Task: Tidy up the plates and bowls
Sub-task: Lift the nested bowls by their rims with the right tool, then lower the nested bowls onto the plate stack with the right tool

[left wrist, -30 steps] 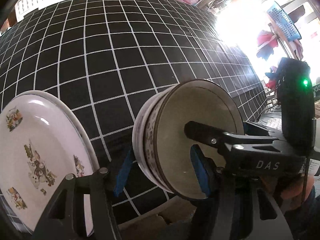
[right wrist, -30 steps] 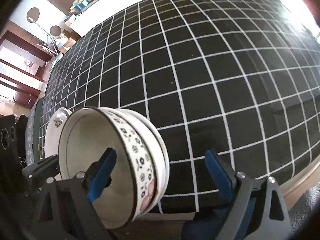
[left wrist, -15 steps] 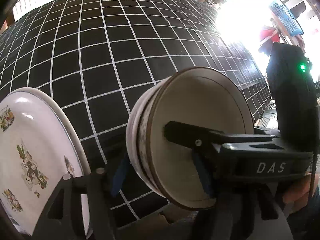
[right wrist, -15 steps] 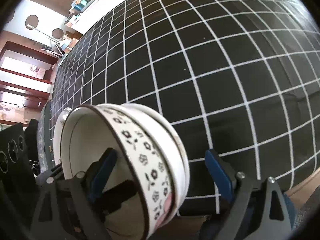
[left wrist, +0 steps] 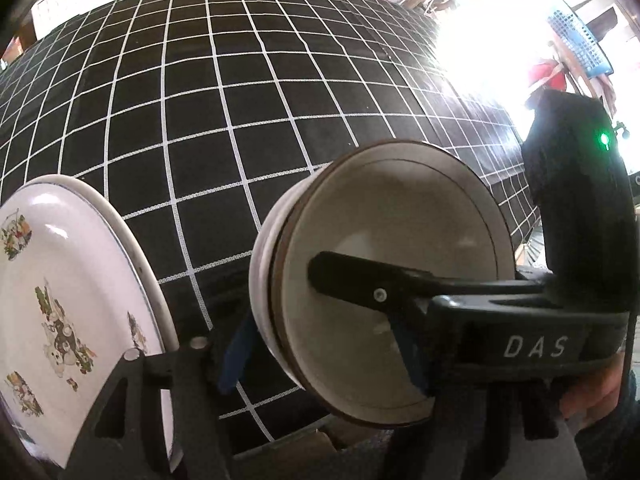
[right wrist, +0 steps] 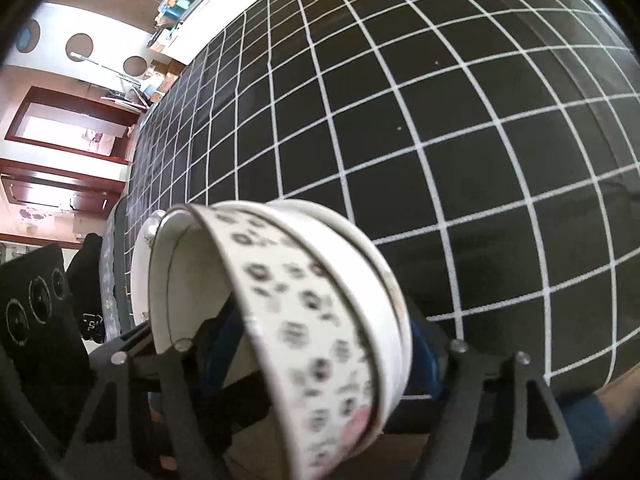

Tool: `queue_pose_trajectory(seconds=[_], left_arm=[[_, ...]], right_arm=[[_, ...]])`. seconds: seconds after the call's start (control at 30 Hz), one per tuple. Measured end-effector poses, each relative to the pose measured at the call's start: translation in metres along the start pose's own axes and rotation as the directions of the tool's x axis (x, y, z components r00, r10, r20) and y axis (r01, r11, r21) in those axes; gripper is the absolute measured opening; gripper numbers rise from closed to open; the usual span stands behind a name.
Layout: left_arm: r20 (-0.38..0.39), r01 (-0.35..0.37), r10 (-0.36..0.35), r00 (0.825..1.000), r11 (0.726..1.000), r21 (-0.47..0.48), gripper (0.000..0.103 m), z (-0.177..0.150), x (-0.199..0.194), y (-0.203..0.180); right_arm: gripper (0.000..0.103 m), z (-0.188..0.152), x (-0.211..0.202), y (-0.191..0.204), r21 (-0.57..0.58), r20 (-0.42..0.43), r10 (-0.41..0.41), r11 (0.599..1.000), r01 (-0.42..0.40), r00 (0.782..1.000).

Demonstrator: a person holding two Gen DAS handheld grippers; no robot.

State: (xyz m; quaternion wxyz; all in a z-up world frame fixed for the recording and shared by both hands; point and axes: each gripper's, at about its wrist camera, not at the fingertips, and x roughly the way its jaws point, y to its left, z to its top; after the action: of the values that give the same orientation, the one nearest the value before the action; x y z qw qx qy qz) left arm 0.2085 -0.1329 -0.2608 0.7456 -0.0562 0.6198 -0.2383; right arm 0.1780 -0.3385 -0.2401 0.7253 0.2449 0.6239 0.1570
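Right gripper: my right gripper (right wrist: 320, 344) is clamped on the stacked bowls (right wrist: 316, 312), one blue pad inside the top bowl, the other against the outer wall.
Left gripper: my left gripper (left wrist: 320, 344) also has the stack between its blue pads (left wrist: 236, 350); I cannot tell whether they press on it.
Stacked bowls: I see them (left wrist: 384, 280) tipped on edge, held off the table near its front edge; the flowered outer wall is blurred in the right view.
Plate: a white plate (left wrist: 60, 304) with small pictures stands on edge at my left gripper's left finger; what holds it is hidden.
Table: a black cloth with a white grid (left wrist: 248, 92) stretches away behind everything.
Far background: shelves and clutter, too small to name.
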Motion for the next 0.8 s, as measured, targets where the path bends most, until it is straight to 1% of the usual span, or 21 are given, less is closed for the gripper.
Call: queue_pose_trajectory(seconds=[0.13,0.27,0.4,0.5,0.63,0.73,0.8], left_arm=[[0.011,-0.023,0.023,1.0,1.0,0.017,0.062,-0.001,0.001,-0.004],[0.008,-0.027,0.027,1.0,1.0,0.016,0.062,-0.002,-0.002,-0.009],[0.034,-0.025,0.025,0.999,1.0,0.012,0.062,-0.002,-0.013,-0.014],[0.038,-0.013,0.014,0.999,1.0,-0.014,0.062,0.0,-0.021,-0.017],[0.047,0.007,-0.005,0.999,0.998,-0.058,0.062,0.006,-0.038,-0.013],[0.072,0.006,0.001,0.997,0.996,-0.091,0.062,0.01,-0.058,-0.003],[0.097,-0.007,0.018,0.995,0.994,-0.109,0.062,0.011,-0.074,0.004]], right_arm=[[0.071,-0.005,-0.005,-0.006,0.036,0.019,0.0,0.999,0.0,1.0],[0.07,-0.009,-0.012,-0.005,0.044,0.039,-0.011,0.999,0.009,0.999],[0.069,-0.009,-0.019,0.005,0.062,0.038,-0.012,0.998,0.009,0.999],[0.069,-0.008,-0.023,0.014,0.08,0.017,-0.03,0.996,0.028,0.999],[0.069,-0.002,-0.028,0.042,0.014,0.011,-0.067,0.998,0.067,0.998],[0.069,0.002,-0.029,0.069,-0.035,0.011,-0.061,0.997,0.062,0.998],[0.069,0.005,-0.027,0.085,-0.062,0.006,-0.052,0.997,0.052,0.999]])
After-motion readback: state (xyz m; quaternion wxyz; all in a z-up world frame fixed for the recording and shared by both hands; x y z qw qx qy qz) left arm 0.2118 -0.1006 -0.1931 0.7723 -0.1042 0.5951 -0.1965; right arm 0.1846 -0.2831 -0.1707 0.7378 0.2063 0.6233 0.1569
